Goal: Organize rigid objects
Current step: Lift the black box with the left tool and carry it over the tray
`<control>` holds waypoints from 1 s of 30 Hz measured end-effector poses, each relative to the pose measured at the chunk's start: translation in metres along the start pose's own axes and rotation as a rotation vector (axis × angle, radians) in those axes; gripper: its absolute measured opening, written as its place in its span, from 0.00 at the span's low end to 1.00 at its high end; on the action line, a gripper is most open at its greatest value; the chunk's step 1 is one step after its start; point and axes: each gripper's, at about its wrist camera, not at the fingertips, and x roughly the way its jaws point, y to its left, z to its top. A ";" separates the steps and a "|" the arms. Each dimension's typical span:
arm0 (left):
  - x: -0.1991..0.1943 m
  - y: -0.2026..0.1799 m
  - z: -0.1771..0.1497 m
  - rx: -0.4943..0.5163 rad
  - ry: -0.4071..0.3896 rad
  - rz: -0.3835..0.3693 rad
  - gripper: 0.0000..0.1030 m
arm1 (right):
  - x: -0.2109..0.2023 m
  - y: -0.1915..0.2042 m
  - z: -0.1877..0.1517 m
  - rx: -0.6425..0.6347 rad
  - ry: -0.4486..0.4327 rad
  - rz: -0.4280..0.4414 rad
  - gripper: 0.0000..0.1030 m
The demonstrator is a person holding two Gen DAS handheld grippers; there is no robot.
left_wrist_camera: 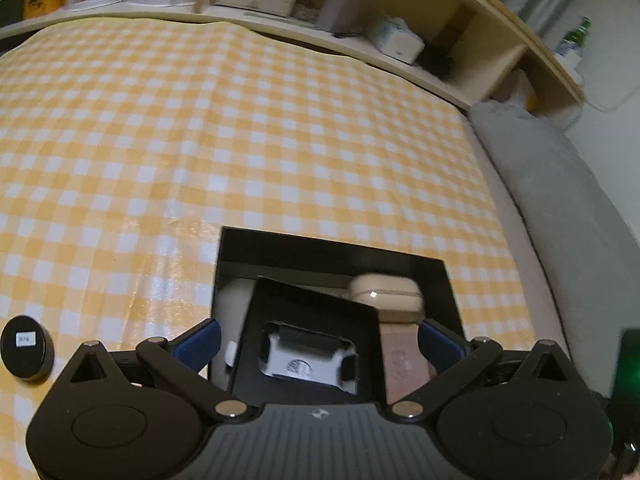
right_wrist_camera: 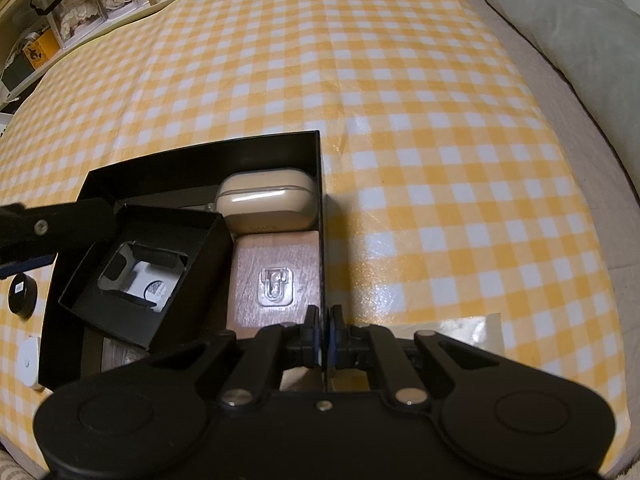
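The left tool stands released, its blue pads either side of the small open black cardboard box, which sits tilted inside the large black rectangular tray, directly ahead between the fingers; the left hand is nearer. The right tool is clenched on the tray's right wall, on the yellow-checked cloth over the bed.

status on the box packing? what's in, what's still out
In the large black box: beige earbud case, wooden block, something pale beneath. In hand: the small black box sits tilted inside, not flat; left gripper open around it, right gripper shut on the big box's wall. Left: round black tin and white disc on the checked cloth.
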 end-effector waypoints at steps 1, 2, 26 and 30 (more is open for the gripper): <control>-0.004 -0.002 -0.001 0.023 -0.003 -0.005 0.96 | 0.000 0.000 0.000 0.000 0.000 0.000 0.05; -0.007 -0.005 -0.001 0.057 0.000 -0.007 0.87 | 0.000 0.001 -0.001 0.001 0.000 0.000 0.05; 0.025 -0.013 -0.035 0.052 0.292 -0.215 0.06 | 0.000 0.001 -0.003 -0.001 0.001 -0.001 0.05; 0.031 -0.010 -0.039 -0.040 0.272 -0.206 0.06 | -0.001 0.000 -0.003 0.002 0.000 -0.005 0.06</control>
